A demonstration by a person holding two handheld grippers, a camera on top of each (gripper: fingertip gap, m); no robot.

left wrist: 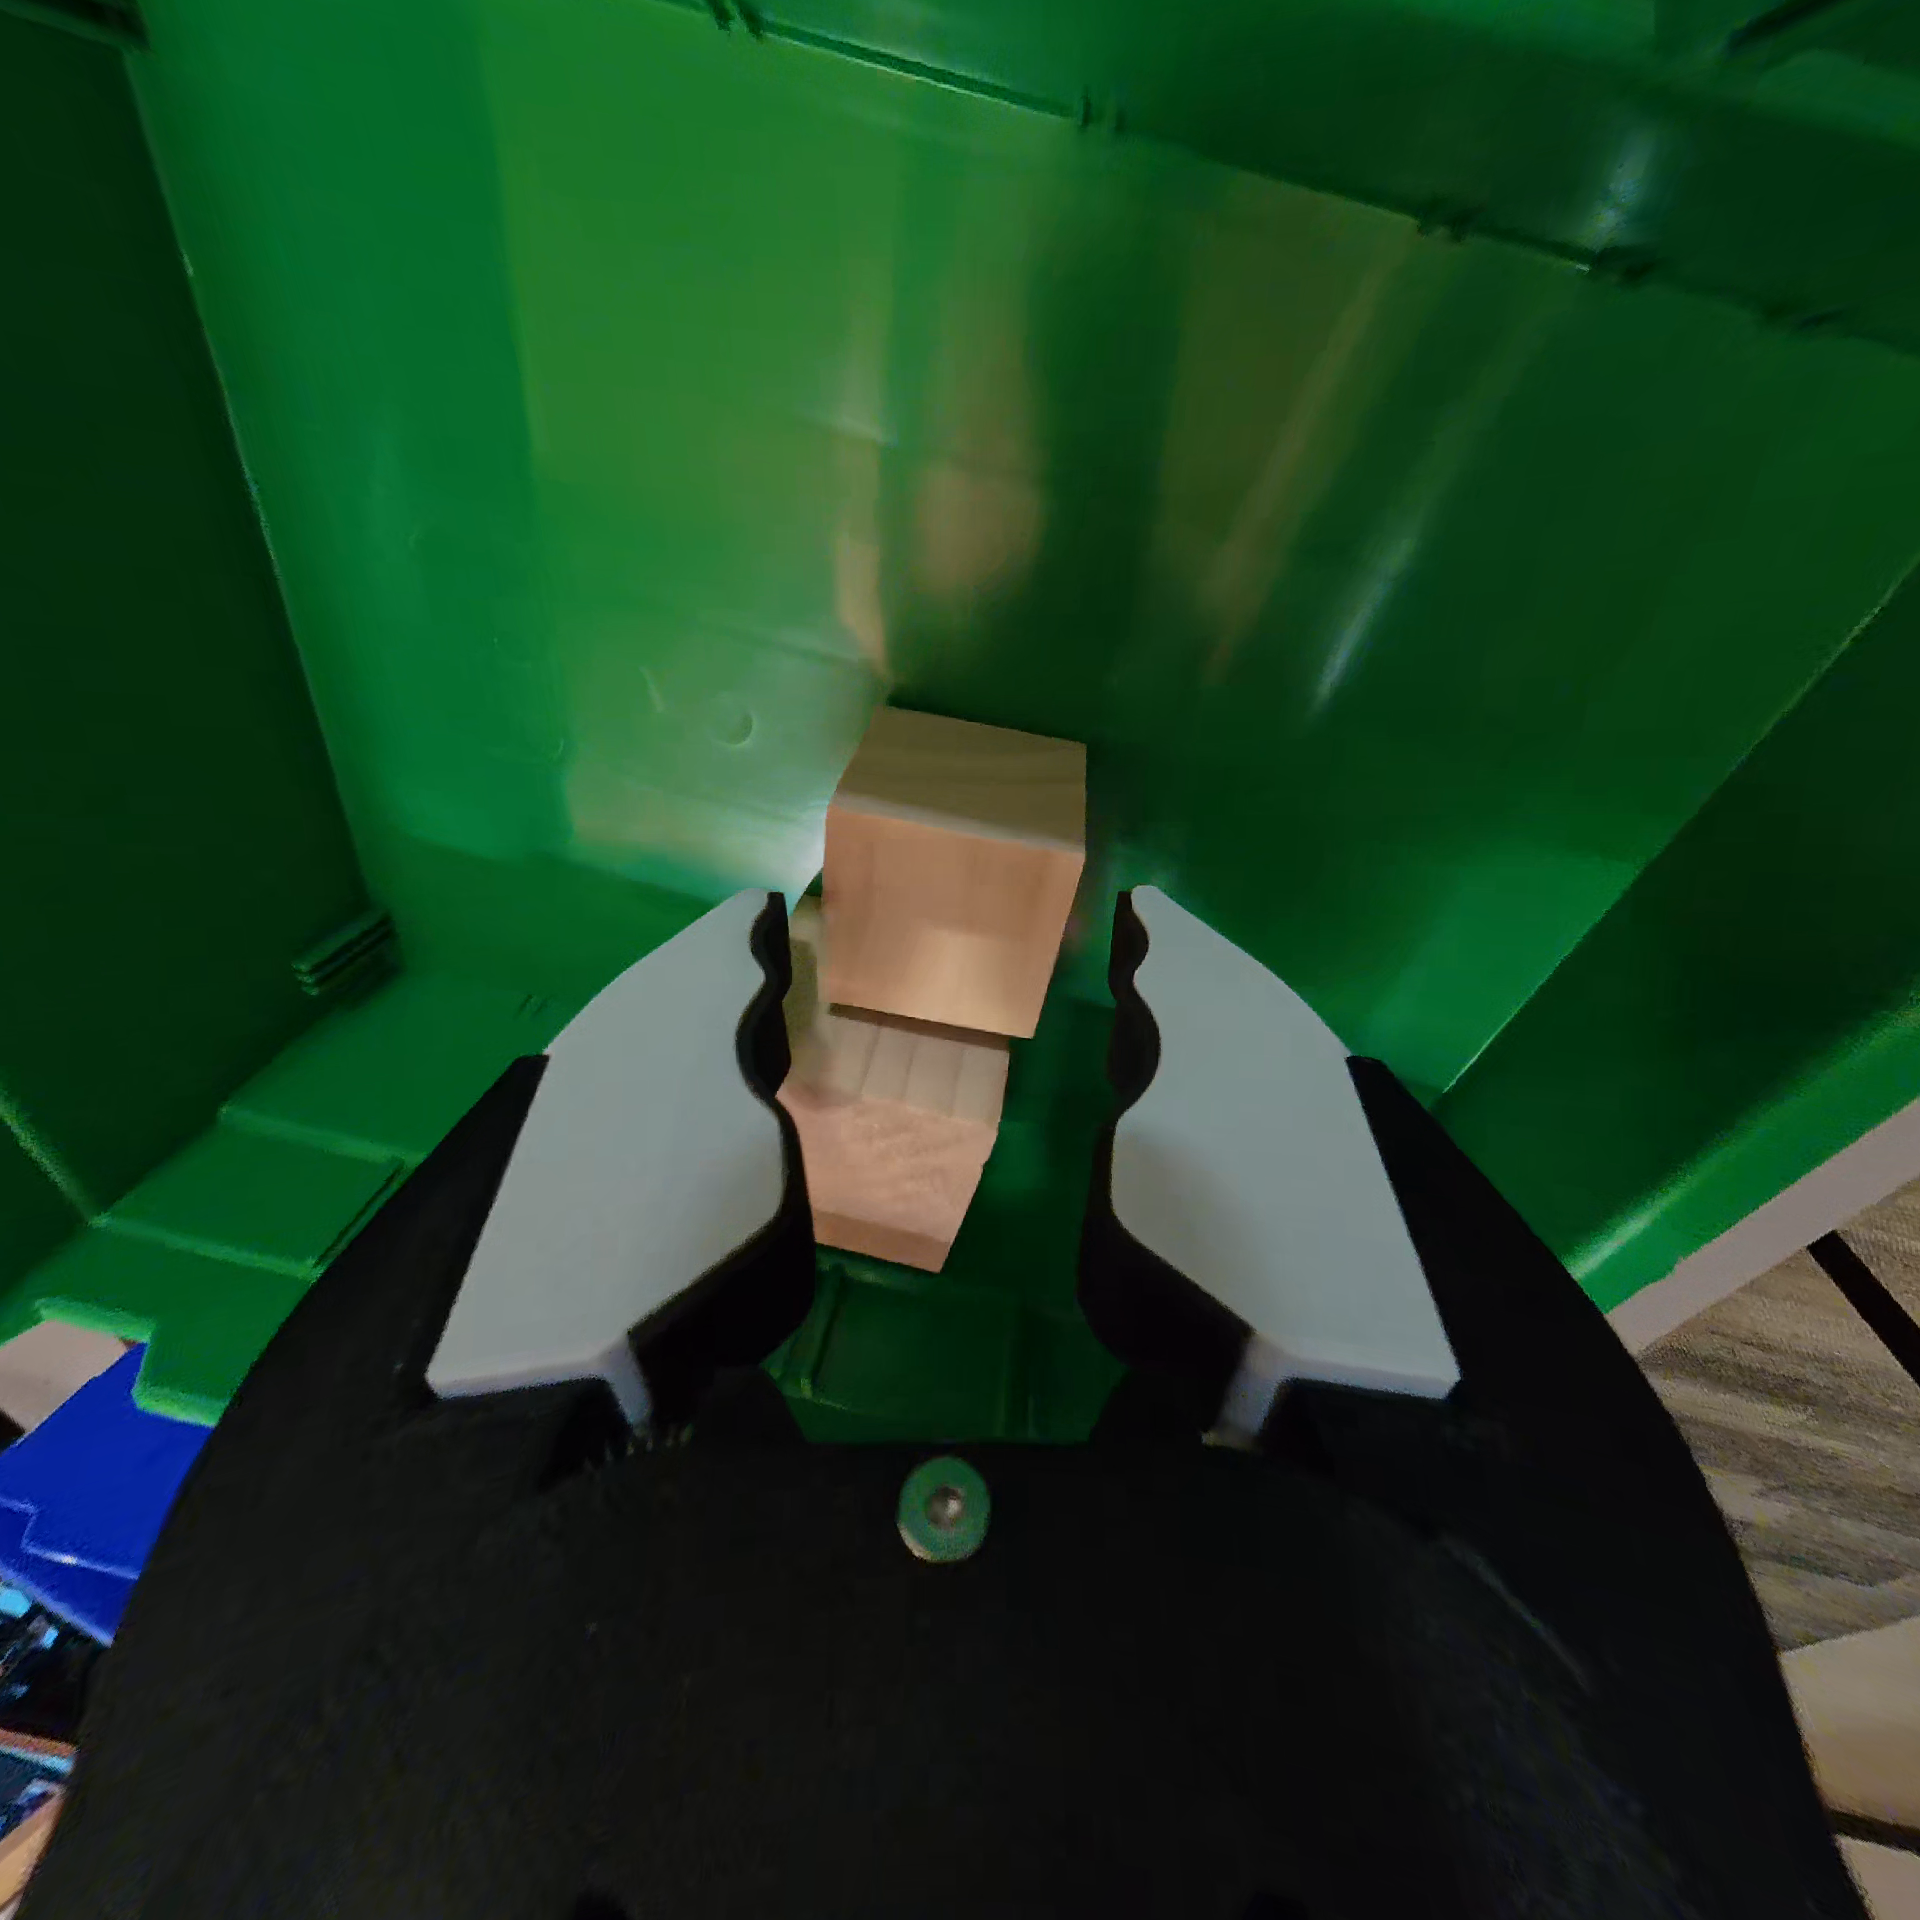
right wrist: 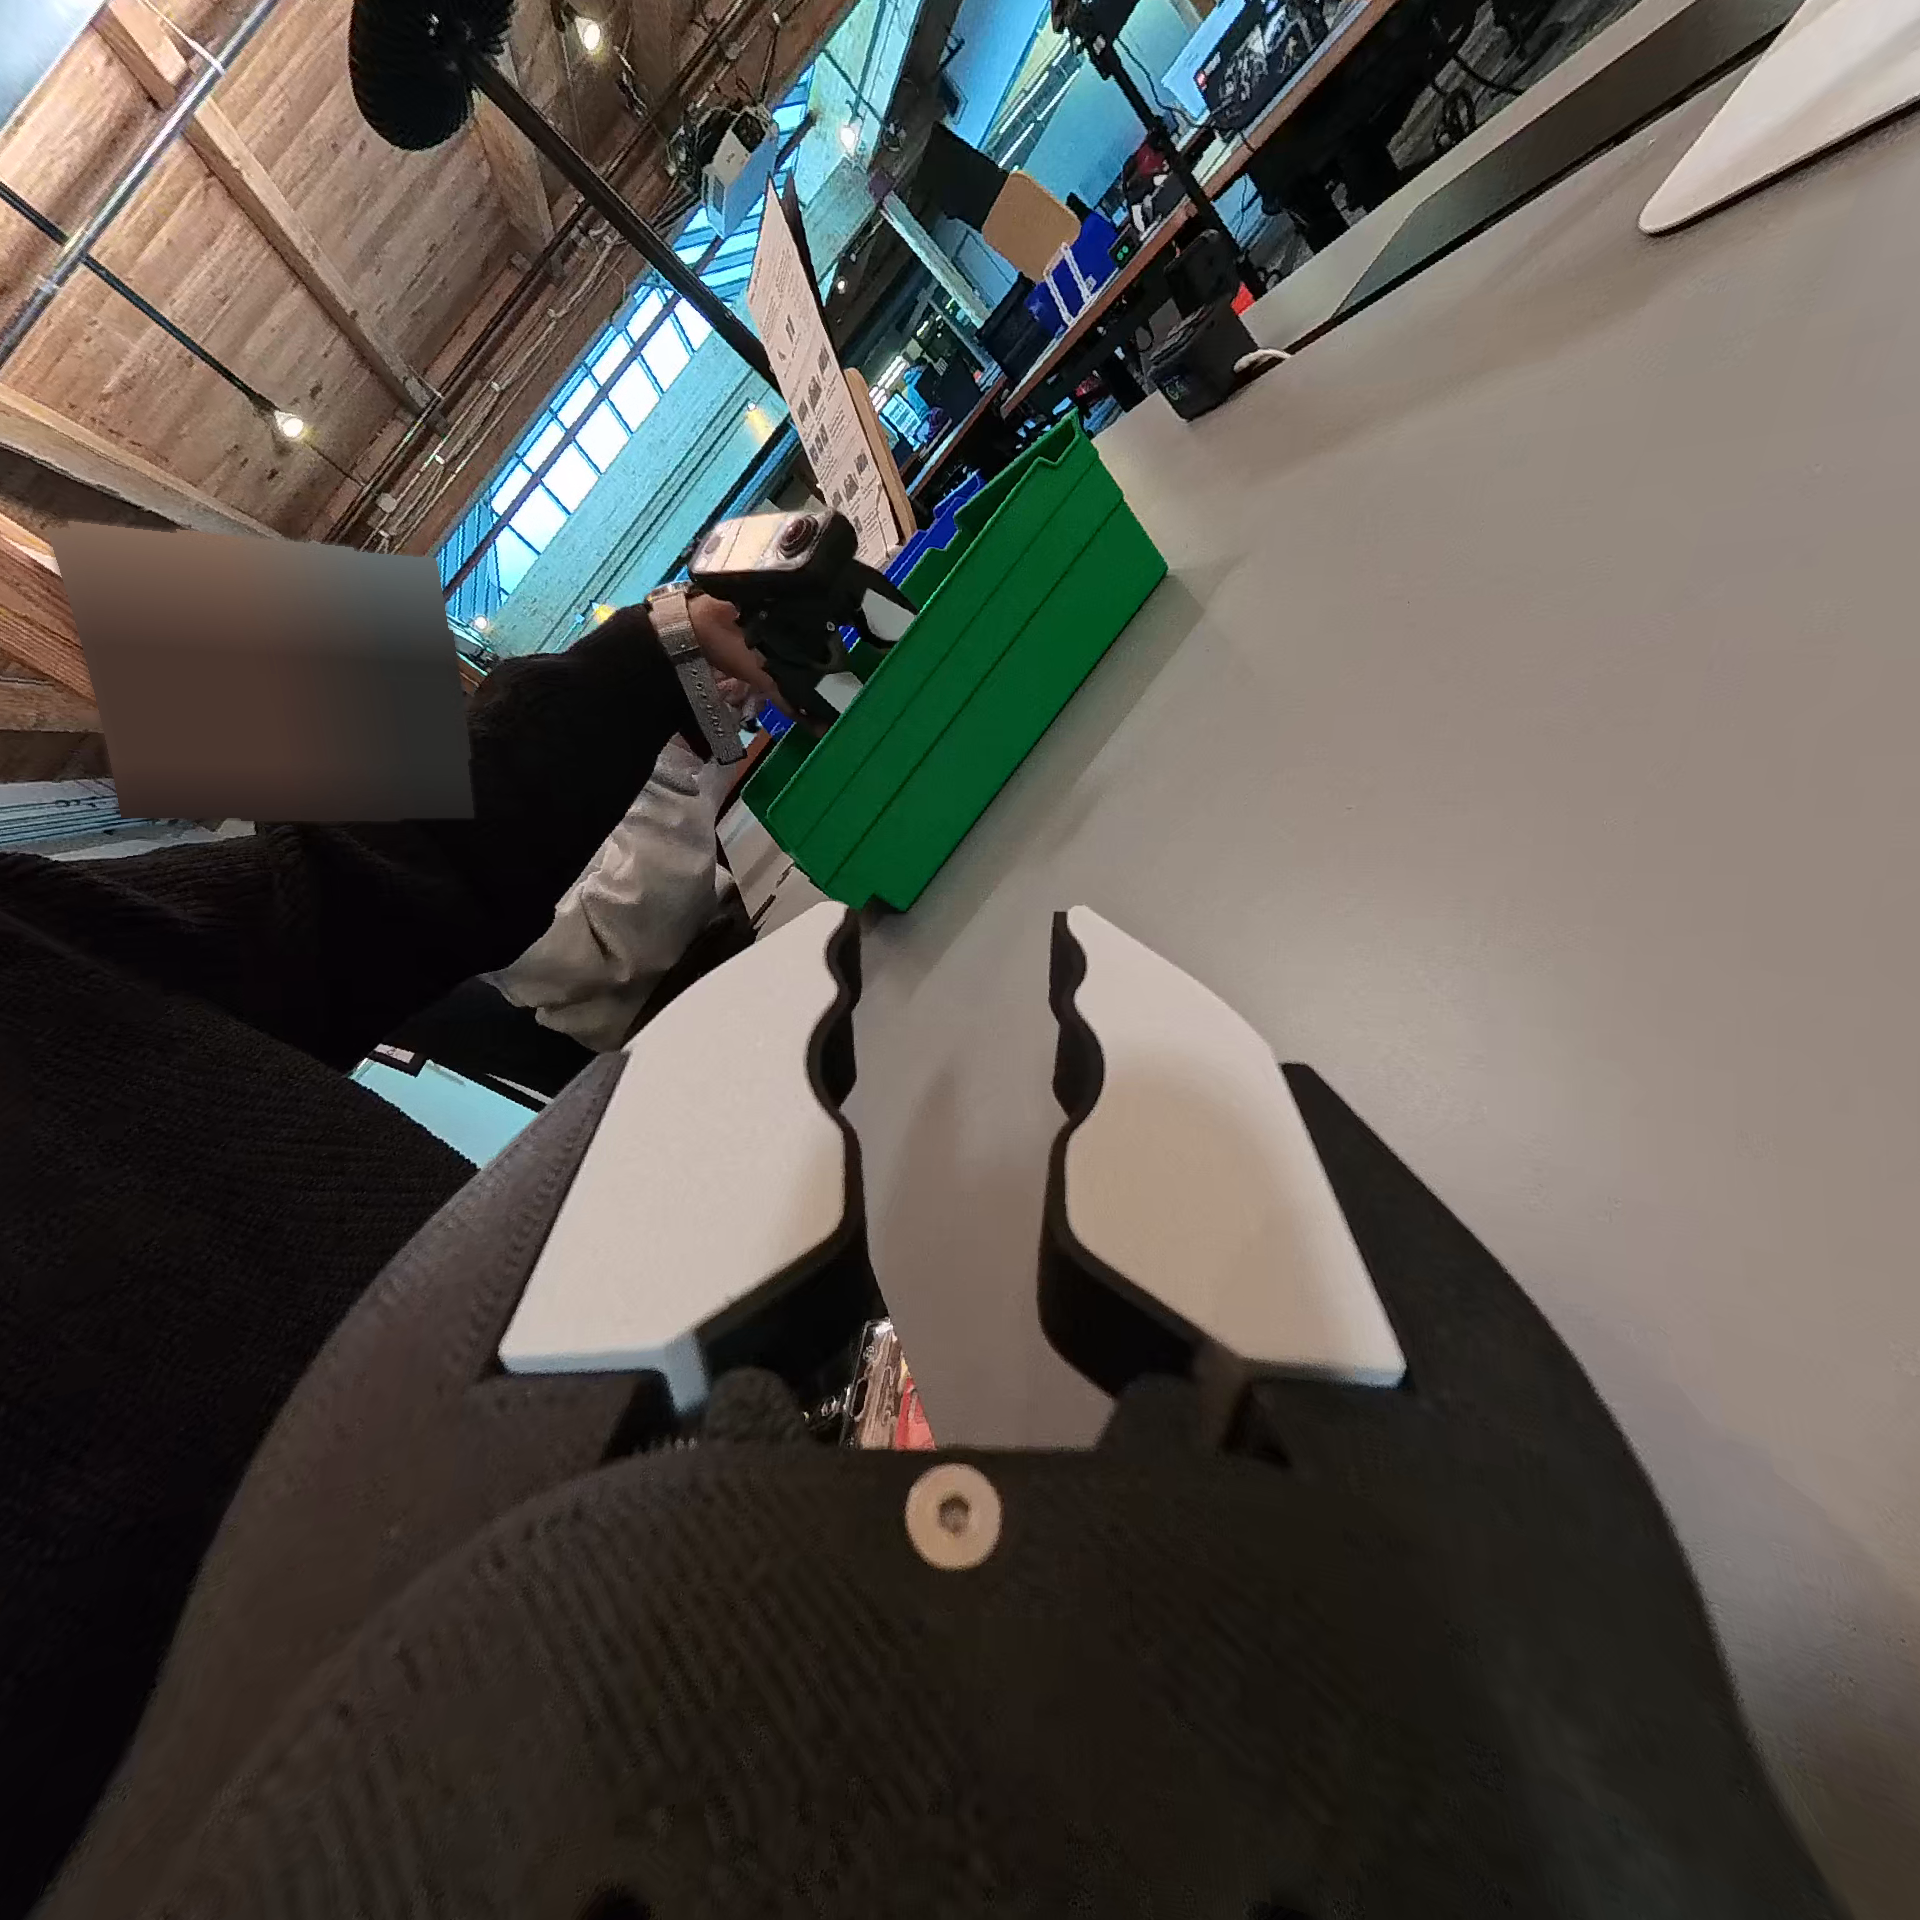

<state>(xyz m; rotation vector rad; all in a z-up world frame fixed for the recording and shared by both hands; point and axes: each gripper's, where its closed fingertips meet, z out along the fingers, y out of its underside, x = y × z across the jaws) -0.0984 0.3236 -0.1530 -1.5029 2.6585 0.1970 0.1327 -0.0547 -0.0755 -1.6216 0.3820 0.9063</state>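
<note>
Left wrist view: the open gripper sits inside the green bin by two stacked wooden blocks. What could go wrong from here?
1. The upper block sits skewed on the lower block, overhanging it; a nudge might topple it.
2. The left gripper has its jaws open, and its left finger looks very close to the lower block, so it could push the stack sideways.
3. The green bin walls close in around the stack, leaving little room; a finger could catch a wall.
</note>
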